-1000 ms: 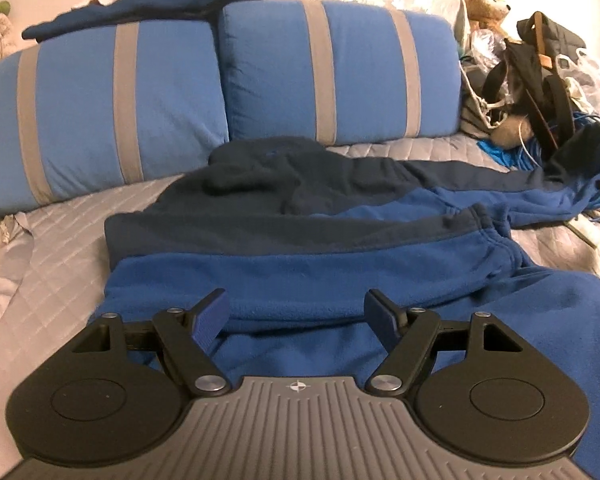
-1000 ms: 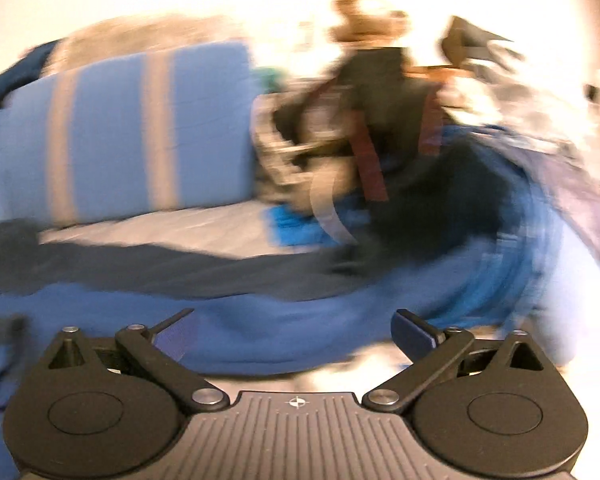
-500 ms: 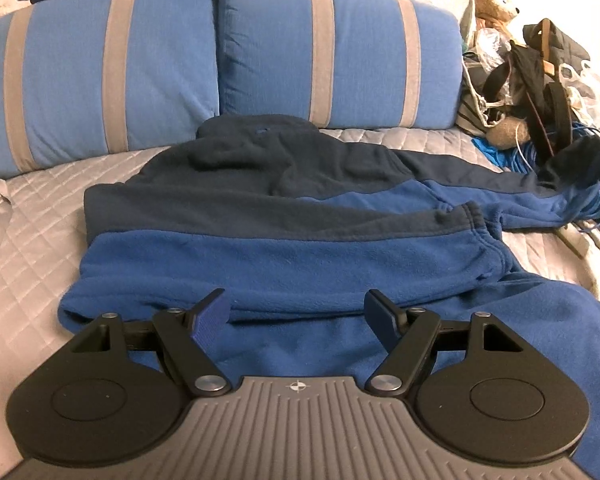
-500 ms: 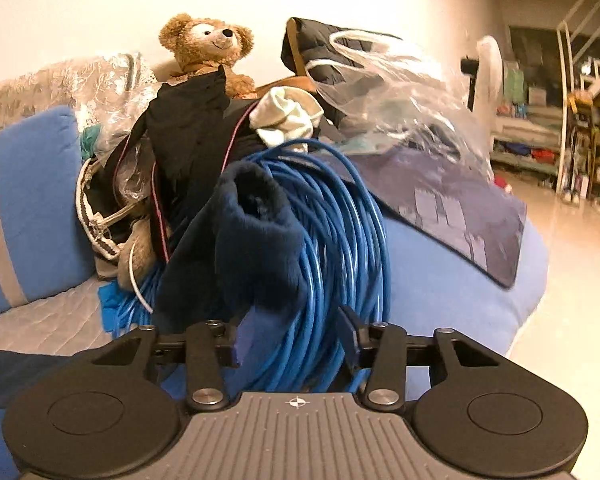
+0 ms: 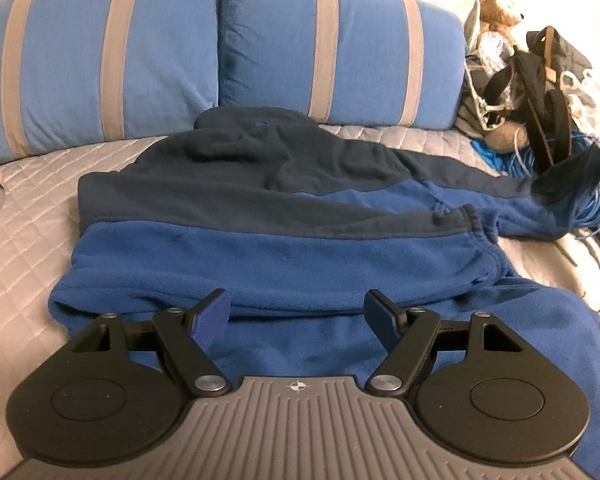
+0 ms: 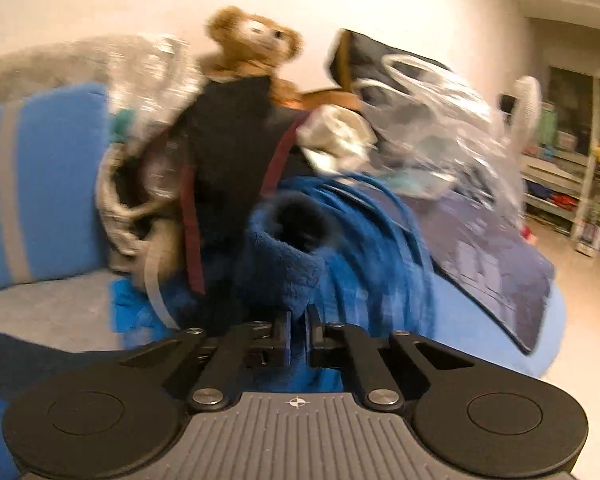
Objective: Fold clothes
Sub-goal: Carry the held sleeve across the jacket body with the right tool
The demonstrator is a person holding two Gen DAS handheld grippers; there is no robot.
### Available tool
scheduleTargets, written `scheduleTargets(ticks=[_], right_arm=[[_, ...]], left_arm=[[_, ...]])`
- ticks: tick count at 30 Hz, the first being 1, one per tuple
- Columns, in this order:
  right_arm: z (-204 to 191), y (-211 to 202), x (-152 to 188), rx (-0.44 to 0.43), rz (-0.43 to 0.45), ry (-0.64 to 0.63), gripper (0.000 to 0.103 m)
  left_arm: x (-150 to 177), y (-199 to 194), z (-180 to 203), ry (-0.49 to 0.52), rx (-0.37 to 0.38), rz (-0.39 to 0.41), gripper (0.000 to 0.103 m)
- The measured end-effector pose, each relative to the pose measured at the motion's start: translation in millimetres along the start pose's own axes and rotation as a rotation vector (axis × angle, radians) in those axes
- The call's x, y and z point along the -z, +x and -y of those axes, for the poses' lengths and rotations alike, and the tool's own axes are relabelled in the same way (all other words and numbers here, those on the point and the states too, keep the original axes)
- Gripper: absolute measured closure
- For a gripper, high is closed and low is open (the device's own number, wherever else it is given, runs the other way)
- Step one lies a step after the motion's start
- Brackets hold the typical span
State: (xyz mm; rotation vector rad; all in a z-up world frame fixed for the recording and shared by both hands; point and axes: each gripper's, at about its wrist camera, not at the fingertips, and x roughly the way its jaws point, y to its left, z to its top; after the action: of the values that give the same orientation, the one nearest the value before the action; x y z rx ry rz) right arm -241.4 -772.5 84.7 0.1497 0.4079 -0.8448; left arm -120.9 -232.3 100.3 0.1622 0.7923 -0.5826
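Note:
A two-tone fleece jacket (image 5: 280,248), navy above and bright blue below, lies spread on the quilted bed (image 5: 28,200). My left gripper (image 5: 296,312) hovers open over its near hem, with only flat fleece below the fingers. One sleeve (image 5: 540,196) stretches right towards a pile of clutter. In the right wrist view that sleeve's cuff (image 6: 288,248) stands up in front of the camera. My right gripper (image 6: 298,320) is closing on it, and its pads pinch the blue fleece just below the cuff opening.
Two blue pillows with grey stripes (image 5: 112,52) line the back of the bed. At the right are a teddy bear (image 6: 256,44), dark bags (image 5: 548,80), a clear plastic bag (image 6: 440,112) and a coil of blue cable (image 6: 380,240). Shelves stand beyond the bed's right edge.
The right gripper swung right from the jacket's body to the sleeve cuff, and its jaws went from wide open to pinched on the fleece. The left gripper stayed open over the hem.

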Motion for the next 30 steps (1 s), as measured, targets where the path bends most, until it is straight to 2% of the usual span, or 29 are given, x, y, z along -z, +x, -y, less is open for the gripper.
scheduleTargets(ticks=[5,11,22,25,27,30], right_arm=[[-23.7,-25.9,-12.9,-0.214,-0.02,0.068,0.095],[-57.4,-39.7,-15.2,-0.399,-0.062,0.135,0.095],[-165.7,-61.6,5.7,-0.636,-0.124,0.097,0.096],[-204.8,-80.6,16.9,-0.688,-0.115,0.002,0.096],[-233.9,-97.2,29.3,-0.717,-0.107,-0.121,0.095],[-271.1,-116.8,53.9,-0.792,-0.147,-0.35,0.093]], left_arm=[[-0.3,1.6,2.4,0.007,-0.016,-0.009,0.029],[0.5,1.2,2.1,0.004,-0.024,-0.008,0.029],[0.9,0.6,4.7,0.006,-0.056,-0.014,0.029],[1.7,-0.2,4.4,0.005,-0.06,-0.011,0.029],[1.7,0.1,4.8,0.003,-0.062,-0.012,0.029],[2.3,-0.6,5.5,0.005,-0.064,-0.01,0.029]])
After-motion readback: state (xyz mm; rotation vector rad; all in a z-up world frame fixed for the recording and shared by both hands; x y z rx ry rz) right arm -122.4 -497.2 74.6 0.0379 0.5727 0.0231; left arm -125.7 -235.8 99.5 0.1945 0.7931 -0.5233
